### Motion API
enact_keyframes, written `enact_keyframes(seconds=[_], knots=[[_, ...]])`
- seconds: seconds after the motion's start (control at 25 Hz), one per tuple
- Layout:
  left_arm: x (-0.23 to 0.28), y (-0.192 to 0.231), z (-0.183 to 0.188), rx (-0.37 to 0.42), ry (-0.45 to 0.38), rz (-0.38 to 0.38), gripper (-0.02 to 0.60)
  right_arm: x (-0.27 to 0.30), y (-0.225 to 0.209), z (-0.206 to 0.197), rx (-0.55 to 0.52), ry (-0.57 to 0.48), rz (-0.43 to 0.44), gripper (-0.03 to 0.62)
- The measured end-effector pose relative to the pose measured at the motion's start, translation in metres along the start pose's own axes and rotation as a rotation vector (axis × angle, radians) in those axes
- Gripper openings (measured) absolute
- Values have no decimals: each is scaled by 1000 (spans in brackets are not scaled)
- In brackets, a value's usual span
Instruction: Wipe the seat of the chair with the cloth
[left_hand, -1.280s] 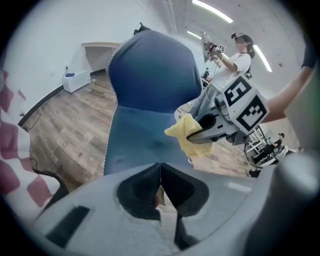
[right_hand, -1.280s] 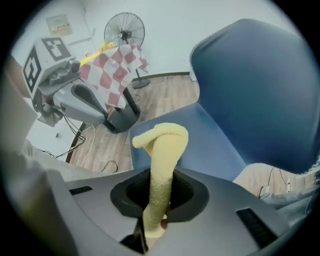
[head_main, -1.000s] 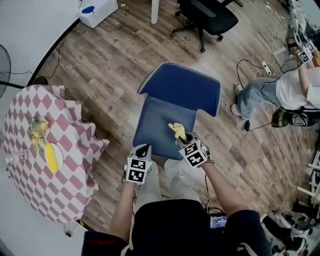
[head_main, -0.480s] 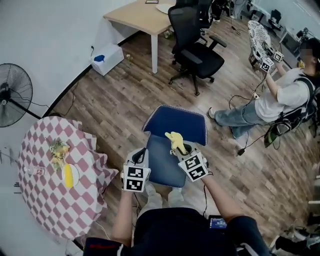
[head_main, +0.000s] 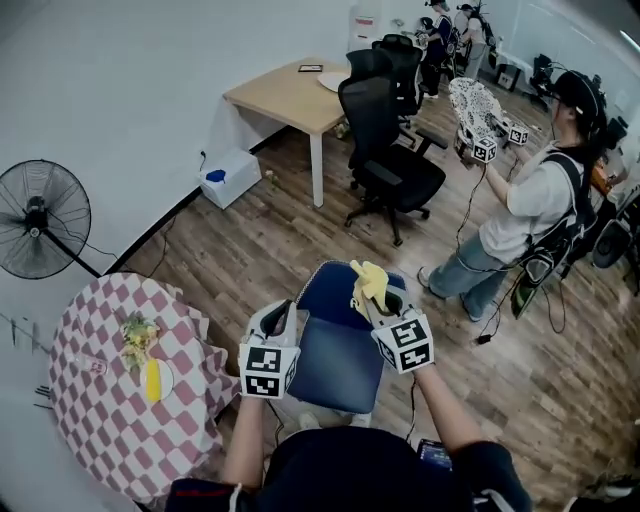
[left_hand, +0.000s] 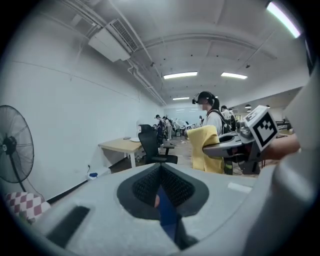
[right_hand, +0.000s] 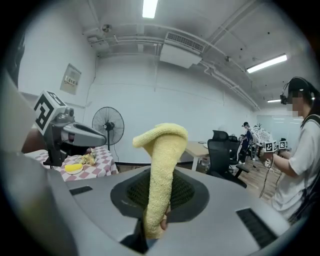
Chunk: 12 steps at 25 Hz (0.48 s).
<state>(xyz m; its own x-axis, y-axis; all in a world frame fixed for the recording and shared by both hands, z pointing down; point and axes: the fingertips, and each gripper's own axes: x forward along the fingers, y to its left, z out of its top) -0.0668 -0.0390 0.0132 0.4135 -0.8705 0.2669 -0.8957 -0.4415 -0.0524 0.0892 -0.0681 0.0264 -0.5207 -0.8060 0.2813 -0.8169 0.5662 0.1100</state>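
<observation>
Office floor (head_main: 250, 240) below, cloth (right_hand: 161, 180) stands pinched between jaws of right gripper (head_main: 380, 302).

Left gripper (head_main: 289, 305), right gripper (head_main: 374, 300) — fingers closed

- Cloth (head_main: 370, 283): pale yellow, plain.
- Chair (head_main: 335, 350): deep blue, plain.
- Tablecloth (head_main: 100, 400): dusty-red and white checks.
- Floor (head_main: 260, 230): brown wood-plank pattern.
- Office chair (head_main: 368, 110): black.
- Rectangular worktop (head_main: 285, 95): light wood top, white legs.
- Fan (head_main: 40, 220): black.
</observation>
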Motion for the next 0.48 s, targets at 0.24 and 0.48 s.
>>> enact_keyframes(seconds=[0.24,0.48], knots=[[-19,-4,53,46,-126,9,17,-26,-19,45,-6,-96,-54,49],[-29,-7,77,63,-197,-13,18,-43,-16,61,8,-158,-73,49]])
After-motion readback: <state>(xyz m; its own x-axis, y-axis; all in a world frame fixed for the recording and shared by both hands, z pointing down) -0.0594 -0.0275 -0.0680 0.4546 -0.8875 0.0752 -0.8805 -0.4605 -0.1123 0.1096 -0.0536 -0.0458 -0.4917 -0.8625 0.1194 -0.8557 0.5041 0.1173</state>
